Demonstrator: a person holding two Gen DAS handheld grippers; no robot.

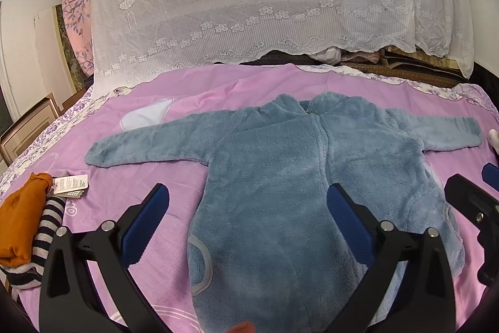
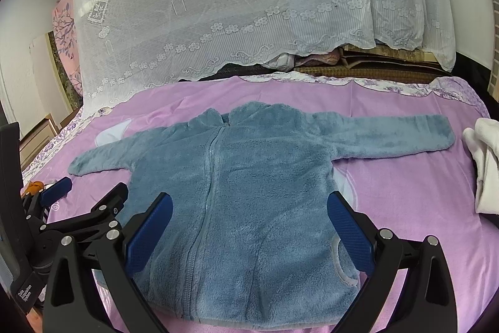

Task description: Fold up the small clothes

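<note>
Facing you across the middle of both frames lies the blue fleece jacket [image 1: 280,177], spread flat on the pink bedsheet [image 1: 174,177], zip up, collar toward the top of the frame, hem at the bottom; its long axis runs through the sleeves, left to right. Your left gripper [image 1: 249,227] hovers with jaws wide apart, empty, over the lower left of the body; your right gripper [image 2: 249,230] does the same lower right; each sleeve lies up and outward from its nearer claw, so I judge you take one apiece. Folded clothes [image 1: 25,227] sit at lower left.
</note>
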